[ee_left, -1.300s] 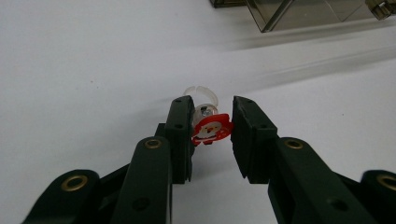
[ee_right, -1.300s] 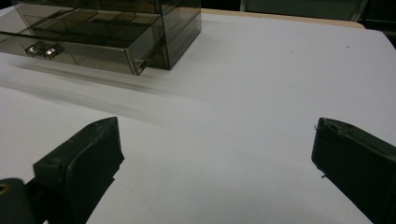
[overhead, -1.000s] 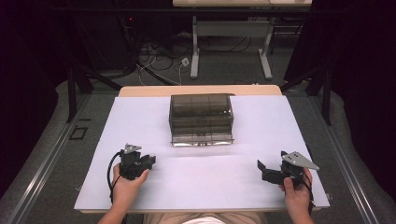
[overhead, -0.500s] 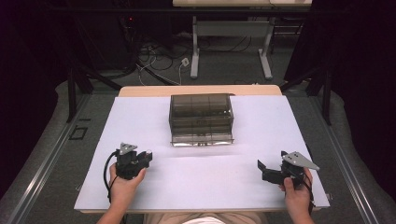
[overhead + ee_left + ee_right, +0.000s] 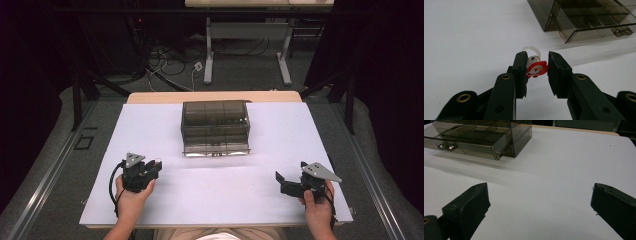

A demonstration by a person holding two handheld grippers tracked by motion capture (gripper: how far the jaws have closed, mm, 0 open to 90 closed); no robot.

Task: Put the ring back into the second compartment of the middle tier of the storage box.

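Observation:
My left gripper (image 5: 537,57) is shut on a small toy ring (image 5: 537,68) with a red and white Santa figure and a clear band, lifted just above the white table top (image 5: 469,37). In the high view the left gripper (image 5: 155,165) sits at the front left, its jaws angled toward the smoky clear drawer box (image 5: 215,127). The box's lower drawer (image 5: 596,31) is pulled out a little, and its divided compartments look bare. My right gripper (image 5: 281,182) rests at the front right. Its jaws (image 5: 539,192) stand wide open with nothing between them.
The drawer box (image 5: 481,135) stands at the middle back of the table, with a small metal handle (image 5: 447,145) on the drawer front. The white sheet (image 5: 280,130) ends at a wooden strip behind the box. Dark floor, cables and another table's legs lie beyond.
The left gripper has shifted slightly to the left with the ring still in its jaws. The right gripper has stayed where it was.

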